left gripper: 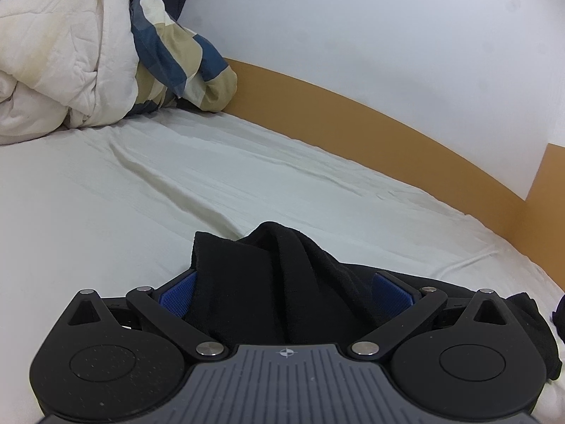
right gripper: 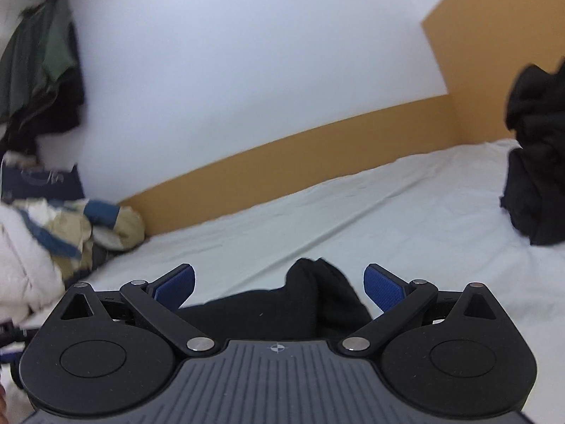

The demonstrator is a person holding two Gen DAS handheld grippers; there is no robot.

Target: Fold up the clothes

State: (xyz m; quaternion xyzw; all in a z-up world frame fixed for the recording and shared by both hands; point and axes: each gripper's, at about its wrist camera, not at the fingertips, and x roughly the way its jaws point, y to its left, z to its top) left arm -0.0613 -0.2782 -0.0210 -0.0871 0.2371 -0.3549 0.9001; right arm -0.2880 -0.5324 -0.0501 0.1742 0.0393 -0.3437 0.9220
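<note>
— Two grippers, both spread? 
— Yes. The left gripper [left gripper: 284,291] and right gripper [right gripper: 279,288] each straddle the black garment [left gripper: 268,282] on the white sheet [left gripper: 141,194], unpinched.
— Beyond? 
— A rumpled duvet [left gripper: 70,53], black clothes pile [right gripper: 536,162], orange bed board [left gripper: 388,130].

A white bed sheet [left gripper: 176,190] covers the mattress, lightly creased. A bundled white duvet [left gripper: 60,53] lies at the far left, with a blue-and-beige patterned cover [left gripper: 169,53] against it. An orange-brown panel [left gripper: 353,127] borders the bed along the white wall [left gripper: 353,28]. Dark garments [right gripper: 39,67] hang at upper left in the right wrist view.
</note>
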